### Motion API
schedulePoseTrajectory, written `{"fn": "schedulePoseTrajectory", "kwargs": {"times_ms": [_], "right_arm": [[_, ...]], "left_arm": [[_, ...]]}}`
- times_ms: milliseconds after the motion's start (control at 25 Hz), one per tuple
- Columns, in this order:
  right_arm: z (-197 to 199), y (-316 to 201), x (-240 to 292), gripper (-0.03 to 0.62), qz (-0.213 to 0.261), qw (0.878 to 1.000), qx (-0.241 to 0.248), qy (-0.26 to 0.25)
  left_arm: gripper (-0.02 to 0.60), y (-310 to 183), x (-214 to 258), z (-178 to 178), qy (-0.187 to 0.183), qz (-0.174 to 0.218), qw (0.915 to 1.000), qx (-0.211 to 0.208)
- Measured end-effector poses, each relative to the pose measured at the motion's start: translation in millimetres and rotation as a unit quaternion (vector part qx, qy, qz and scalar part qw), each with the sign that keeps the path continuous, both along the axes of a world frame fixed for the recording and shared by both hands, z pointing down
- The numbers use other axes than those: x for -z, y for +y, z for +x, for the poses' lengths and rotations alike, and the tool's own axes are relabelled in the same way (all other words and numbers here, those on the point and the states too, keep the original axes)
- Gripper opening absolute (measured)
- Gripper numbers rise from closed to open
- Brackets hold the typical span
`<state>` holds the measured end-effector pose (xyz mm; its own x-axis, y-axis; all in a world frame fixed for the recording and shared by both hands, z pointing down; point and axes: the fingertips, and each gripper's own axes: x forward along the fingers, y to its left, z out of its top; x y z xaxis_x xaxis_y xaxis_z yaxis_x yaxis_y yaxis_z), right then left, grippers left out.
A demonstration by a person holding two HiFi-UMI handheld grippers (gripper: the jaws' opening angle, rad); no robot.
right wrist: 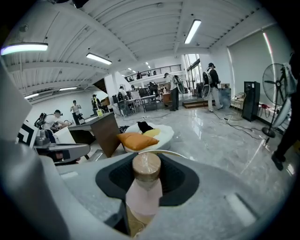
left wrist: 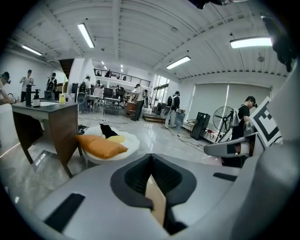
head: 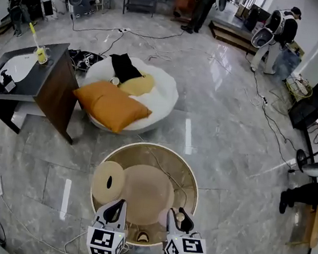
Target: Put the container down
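head view: container [head: 191,182] over the floor [head: 233,132], left fingers [head: 118,209] pinched on its near rim, right fingers [head: 171,219] clamped round a knob [right wrist: 146,168] there, two-sided hold probably keeps it level.

Head view looks steeply down; gripper views, near level, share the orange cushion [head: 111,107].

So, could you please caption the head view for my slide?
The left claw and right claw hold a round container by its near rim over the marble floor.
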<state>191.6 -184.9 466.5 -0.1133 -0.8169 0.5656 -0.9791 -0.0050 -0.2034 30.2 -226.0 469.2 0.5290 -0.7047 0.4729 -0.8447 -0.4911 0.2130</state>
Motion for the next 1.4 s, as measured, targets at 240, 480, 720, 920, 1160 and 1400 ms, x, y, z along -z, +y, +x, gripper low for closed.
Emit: {"fn": "schedulePoseTrajectory", "kwargs": {"times_ms": [240, 480, 720, 920, 1160, 1400], "right_arm": [[1.1, 8.9, -56.1, 0.130, -0.016, 1.000, -0.008, -0.003], [0.7, 22.3, -108.7, 0.130, -0.030, 0.999, -0.011, -0.005], [-1.8, 35.9, -150.4, 0.130, -0.049, 0.999, -0.009, -0.001], [2.2, 41.1, -168.5, 0.130, -0.059, 0.998, -0.015, 0.000], [-2.1, 37.9, -178.8, 0.130, -0.069, 0.998, 0.000, 0.008], [-2.5, 30.4, -187.2, 0.130, -0.072, 0.997, 0.004, 0.015]], "left_arm": [[-0.008, 9.3, -53.2, 6.0, -0.009, -0.014, 0.9997, -0.016], [-0.008, 17.8, -107.4, 4.3, -0.013, -0.023, 0.9996, -0.012], [-0.008, 25.8, -149.0, -6.6, -0.010, -0.037, 0.9993, 0.001], [-0.008, 30.9, -165.2, 0.3, -0.009, -0.038, 0.9992, -0.010], [-0.008, 31.3, -170.6, -2.1, -0.008, -0.041, 0.9991, -0.006], [-0.008, 33.4, -174.3, -7.6, -0.009, -0.047, 0.9989, 0.000]]}}
